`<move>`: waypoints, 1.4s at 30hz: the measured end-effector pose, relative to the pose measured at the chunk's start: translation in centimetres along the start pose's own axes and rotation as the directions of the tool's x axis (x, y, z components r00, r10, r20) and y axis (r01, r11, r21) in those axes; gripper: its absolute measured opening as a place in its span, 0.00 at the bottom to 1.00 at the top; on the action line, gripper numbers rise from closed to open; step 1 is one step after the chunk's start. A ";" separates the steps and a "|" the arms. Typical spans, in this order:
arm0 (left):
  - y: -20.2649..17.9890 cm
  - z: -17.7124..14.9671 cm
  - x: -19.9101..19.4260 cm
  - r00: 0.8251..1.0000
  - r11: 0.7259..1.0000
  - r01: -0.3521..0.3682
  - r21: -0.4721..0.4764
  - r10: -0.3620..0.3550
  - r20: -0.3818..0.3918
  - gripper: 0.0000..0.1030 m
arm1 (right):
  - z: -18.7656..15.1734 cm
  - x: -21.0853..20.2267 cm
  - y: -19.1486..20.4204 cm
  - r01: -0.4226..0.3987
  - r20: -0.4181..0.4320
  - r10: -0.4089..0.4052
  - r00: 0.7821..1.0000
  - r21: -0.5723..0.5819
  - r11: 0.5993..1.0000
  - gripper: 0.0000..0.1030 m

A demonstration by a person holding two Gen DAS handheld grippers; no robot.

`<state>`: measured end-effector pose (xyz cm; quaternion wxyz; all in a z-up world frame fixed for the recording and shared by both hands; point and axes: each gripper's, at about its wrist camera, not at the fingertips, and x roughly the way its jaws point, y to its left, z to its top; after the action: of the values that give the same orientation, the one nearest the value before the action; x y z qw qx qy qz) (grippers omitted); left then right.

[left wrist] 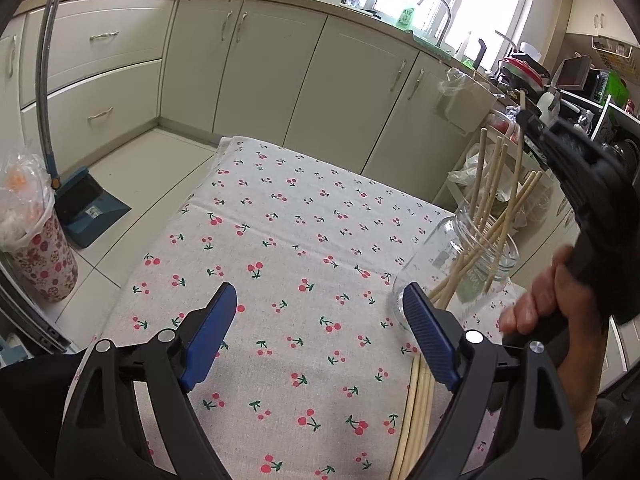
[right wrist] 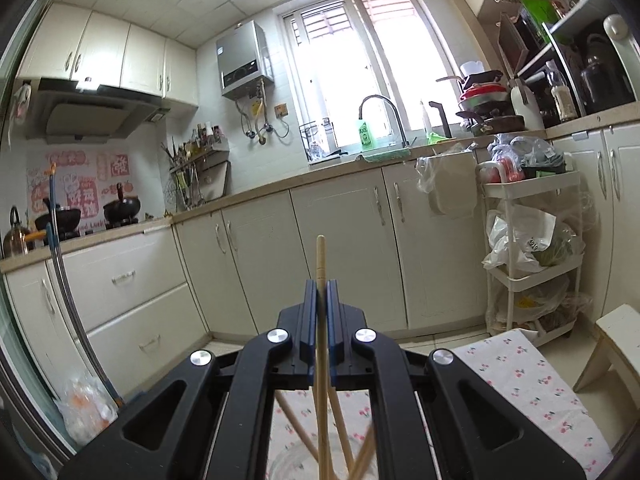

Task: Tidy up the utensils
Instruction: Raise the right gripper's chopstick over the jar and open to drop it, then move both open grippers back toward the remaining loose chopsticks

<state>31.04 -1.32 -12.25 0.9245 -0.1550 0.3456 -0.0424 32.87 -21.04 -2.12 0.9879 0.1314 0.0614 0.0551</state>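
The job looks partly done. A clear glass jar (left wrist: 456, 268) stands near the right edge of the surface (left wrist: 280, 240), which is covered by a cherry-print cloth, and several wooden chopsticks (left wrist: 490, 184) already lean inside it, their upper ends fanning out above the rim. The right hand-held gripper (right wrist: 321, 292) has its blue jaws closed tight on one more chopstick (right wrist: 321, 254), which stands nearly upright between them; in the right wrist view its lower part runs down toward the jar mouth, where the other sticks cross, so this piece appears to be on its way in but whether its tip has reached the jar's bottom cannot be told. The person's hand (left wrist: 548, 300) grips the handle of that tool just beside the jar. The left hand-held gripper (left wrist: 320, 328) hangs over the cloth with its jaws spread wide and nothing between them. Close to its right finger, a small bundle of loose chopsticks (left wrist: 418, 412) lies flat on the cloth, in front of the jar. Those seem to be what is left: the held stick needs releasing into the jar, then the lying ones need picking up and dropping in too.
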 end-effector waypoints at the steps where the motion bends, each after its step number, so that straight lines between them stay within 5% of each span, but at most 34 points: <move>1: 0.0 0.0 -0.1 1.000 1.000 0.000 -0.001 0.000 0.000 0.79 | -0.2 -0.3 0.0 0.001 -0.005 -0.001 1.000 -0.008 1.000 0.05; 6: -0.4 0.0 -0.9 1.000 1.000 0.004 0.011 -0.004 0.004 0.79 | -1.0 -2.3 0.1 -0.010 -0.054 0.007 0.999 -0.056 0.998 0.09; 9: -0.8 -0.1 -1.5 1.000 1.000 0.008 0.023 -0.008 0.001 0.80 | -1.5 -3.8 0.2 -0.032 -0.099 0.024 0.995 -0.079 0.996 0.38; 14: -1.2 -0.6 -2.2 1.000 0.999 -0.004 0.045 0.005 -0.027 0.82 | -2.7 -6.9 -0.7 -0.012 -0.208 0.004 0.978 -0.037 0.999 0.50; 17: -1.3 -1.2 -2.9 0.999 0.998 -0.017 0.066 0.020 -0.041 0.82 | -4.8 -8.4 -1.0 0.012 -0.340 -0.024 0.940 -0.035 0.999 0.56; 23: -1.4 -2.6 -4.0 0.996 0.994 -0.030 0.110 0.039 -0.077 0.82 | -10.2 -9.0 -0.1 0.018 -0.570 -0.059 0.820 -0.077 0.997 0.57; 30: -0.7 -3.9 -5.5 0.994 0.991 -0.046 0.130 0.059 -0.097 0.83 | -14.3 -8.1 2.3 -0.033 -0.688 -0.119 0.716 -0.203 0.979 0.64; 37: -1.0 -4.7 -5.1 0.988 0.987 -0.031 0.159 0.054 -0.147 0.84 | -13.0 -9.0 -0.3 -0.054 -0.705 -0.161 0.690 -0.272 0.961 0.65; 42: -3.9 -5.4 -3.1 0.982 0.967 -0.016 0.254 0.064 -0.180 0.84 | -11.6 -9.0 -4.4 -0.004 -0.718 -0.068 0.693 -0.098 0.995 0.65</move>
<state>25.25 -5.82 -12.92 0.9009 -0.0247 0.4256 -0.0814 22.79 -23.43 -13.40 0.8906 0.0525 0.4431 0.0879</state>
